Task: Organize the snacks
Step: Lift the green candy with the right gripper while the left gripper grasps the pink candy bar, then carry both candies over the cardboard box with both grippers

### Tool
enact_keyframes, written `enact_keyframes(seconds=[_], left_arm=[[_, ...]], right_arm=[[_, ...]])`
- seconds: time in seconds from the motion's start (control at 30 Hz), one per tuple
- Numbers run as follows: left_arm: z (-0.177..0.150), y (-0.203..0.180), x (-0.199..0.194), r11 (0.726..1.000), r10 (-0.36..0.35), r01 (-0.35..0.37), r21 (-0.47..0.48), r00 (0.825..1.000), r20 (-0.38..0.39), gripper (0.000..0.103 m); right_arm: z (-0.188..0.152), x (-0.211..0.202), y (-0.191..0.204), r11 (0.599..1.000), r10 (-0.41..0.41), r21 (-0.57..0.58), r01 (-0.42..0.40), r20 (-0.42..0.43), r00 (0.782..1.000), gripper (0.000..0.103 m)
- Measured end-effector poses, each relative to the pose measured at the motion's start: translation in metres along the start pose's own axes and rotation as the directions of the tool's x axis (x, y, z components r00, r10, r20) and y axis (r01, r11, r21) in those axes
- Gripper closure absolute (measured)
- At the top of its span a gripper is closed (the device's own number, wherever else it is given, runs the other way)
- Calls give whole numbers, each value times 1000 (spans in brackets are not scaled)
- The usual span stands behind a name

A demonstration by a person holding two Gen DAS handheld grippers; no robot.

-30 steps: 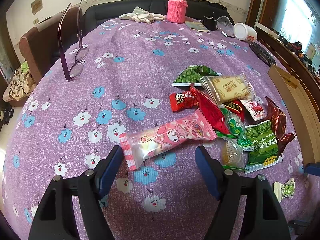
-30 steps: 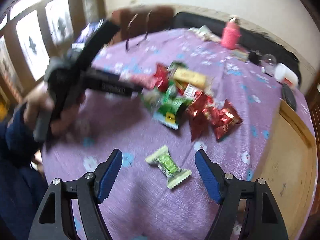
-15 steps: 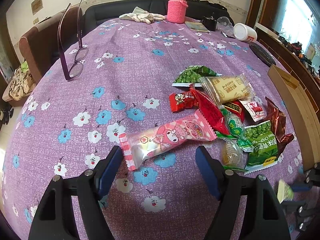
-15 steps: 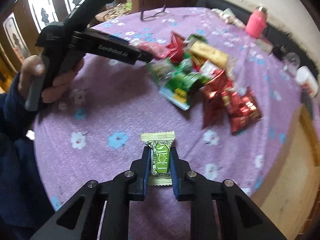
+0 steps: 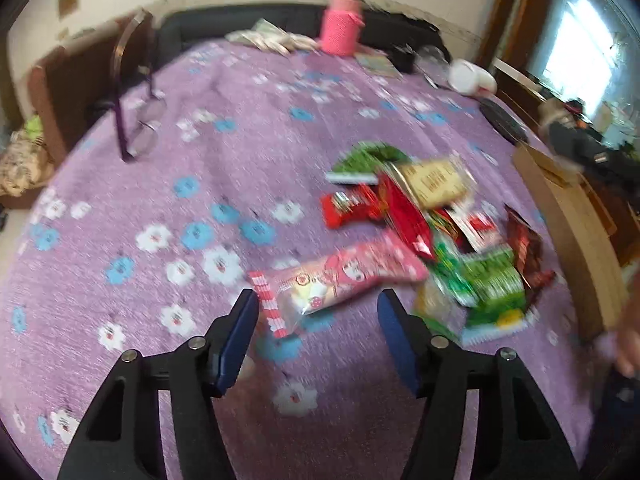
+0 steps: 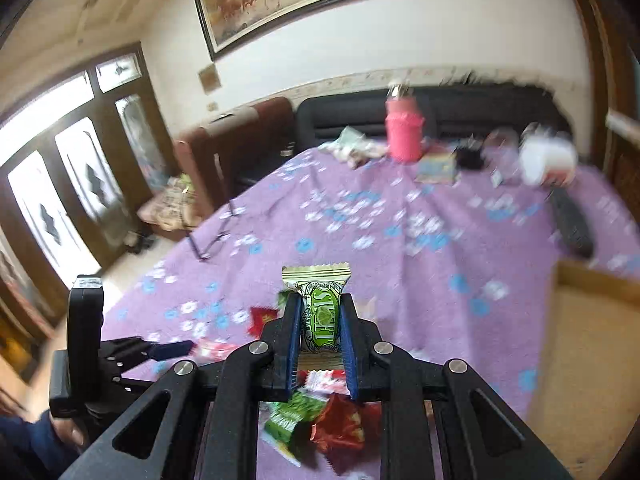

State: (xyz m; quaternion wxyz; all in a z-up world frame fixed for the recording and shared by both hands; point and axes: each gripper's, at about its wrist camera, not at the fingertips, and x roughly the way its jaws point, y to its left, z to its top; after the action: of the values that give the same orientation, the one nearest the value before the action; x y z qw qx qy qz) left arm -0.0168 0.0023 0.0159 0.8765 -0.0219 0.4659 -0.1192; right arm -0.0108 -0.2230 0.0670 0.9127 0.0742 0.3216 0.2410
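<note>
My right gripper (image 6: 320,312) is shut on a small green candy packet (image 6: 320,316) and holds it in the air above the purple floral tablecloth (image 6: 400,248). My left gripper (image 5: 314,312) is open and empty, its fingers either side of the near end of a long pink cartoon snack pack (image 5: 336,276) lying on the cloth. A pile of snacks (image 5: 440,224) in red, green and yellow wrappers lies just right of it. Part of the pile (image 6: 320,420) shows below my right gripper. The left gripper's blue fingertip (image 6: 172,350) shows at the lower left of the right wrist view.
A wooden box (image 5: 568,216) stands at the table's right edge; it also shows in the right wrist view (image 6: 592,360). Purple glasses (image 5: 136,120) lie at the left. A pink bottle (image 5: 340,24), white jar (image 5: 468,76) and black remote (image 5: 504,122) sit at the back.
My right gripper closed on the green candy packet, lifted it off the cloth and swung up toward the box side. My left gripper shifted slightly toward the pink pack.
</note>
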Motion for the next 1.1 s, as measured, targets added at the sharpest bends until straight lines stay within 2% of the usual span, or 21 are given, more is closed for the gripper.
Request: enact_keyframes(seconds=[0.07, 0.1, 0.17, 0.23, 0.27, 0.33, 0.43, 0.47, 0.53, 0.57, 0.67, 0.73, 0.8, 0.87, 1.0, 1.1], left_arm=[[-3, -2, -8, 999, -41, 42, 33, 999, -19, 42], [-4, -4, -14, 997, -40, 41, 65, 999, -16, 41], [-3, -10, -25, 991, -6, 6, 137, 1000, 0, 38], [2, -15, -33, 980, 29, -35, 198, 999, 32, 31], [4, -18, -34, 972, 51, -60, 228, 998, 42, 26], [10, -26, -31, 948, 104, -110, 298, 994, 39, 25], [12, -34, -21, 908, 119, -120, 402, 993, 27, 25], [14, -34, -14, 895, 145, -143, 423, 989, 28, 25], [15, -33, -2, 881, 152, -135, 454, 988, -2, 25], [17, -32, 4, 883, 152, -127, 451, 988, -19, 25], [19, -25, 19, 902, 139, -95, 422, 987, -75, 34], [20, -23, 19, 917, 111, -75, 392, 991, -71, 43], [20, -24, 20, 934, 84, -53, 353, 994, -73, 63], [18, -29, 20, 943, 64, -36, 329, 995, -75, 78], [11, -41, 18, 944, 124, -103, 312, 991, -45, 80], [9, -38, 13, 965, 82, -66, 252, 995, -55, 81]], right_arm=[[-7, 4, -12, 999, 20, 29, -19, -15, 1000, 83], [-7, 6, -19, 998, 32, 46, -31, -21, 999, 83], [-10, 1, -24, 998, 30, 54, -29, -20, 999, 83], [-11, -7, -28, 996, 44, 73, -44, 3, 999, 83], [-11, -10, -26, 995, 60, 78, -61, 17, 998, 83], [-11, -14, -23, 995, 73, 69, -75, 30, 997, 83], [-13, -17, -21, 995, 80, 65, -81, 31, 996, 83], [-13, -17, -21, 994, 86, 69, -88, 32, 996, 83], [-11, -19, -23, 993, 87, 74, -90, 40, 995, 83], [-9, -20, -24, 992, 90, 80, -93, 44, 995, 83], [-8, -23, -29, 991, 84, 100, -89, 52, 995, 83], [-7, -23, -33, 990, 79, 113, -85, 53, 995, 83], [-7, -23, -35, 990, 70, 122, -76, 54, 996, 83], [-6, -24, -37, 989, 62, 131, -69, 57, 996, 83], [-6, -25, -45, 986, 27, 161, -36, 58, 998, 83], [-5, -26, -56, 979, 3, 202, -15, 59, 998, 83]])
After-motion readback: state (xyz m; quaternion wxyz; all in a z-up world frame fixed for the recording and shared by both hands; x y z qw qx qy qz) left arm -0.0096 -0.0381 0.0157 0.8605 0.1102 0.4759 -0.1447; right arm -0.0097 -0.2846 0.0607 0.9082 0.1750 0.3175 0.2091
